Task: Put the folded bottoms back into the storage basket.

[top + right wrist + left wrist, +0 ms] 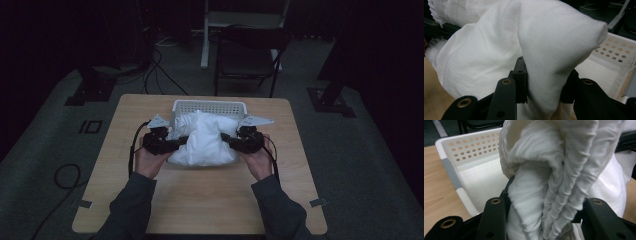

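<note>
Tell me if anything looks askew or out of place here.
Nothing stands out. The white cloth is bunched, clamped by the left gripper and right gripper, partly over the white basket on the table.

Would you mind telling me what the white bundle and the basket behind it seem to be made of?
The white bundle looks like soft woven cloth, probably cotton: matte, with fine creases and gathered folds. The basket looks like rigid white plastic: smooth, moulded walls with rows of round holes.
</note>
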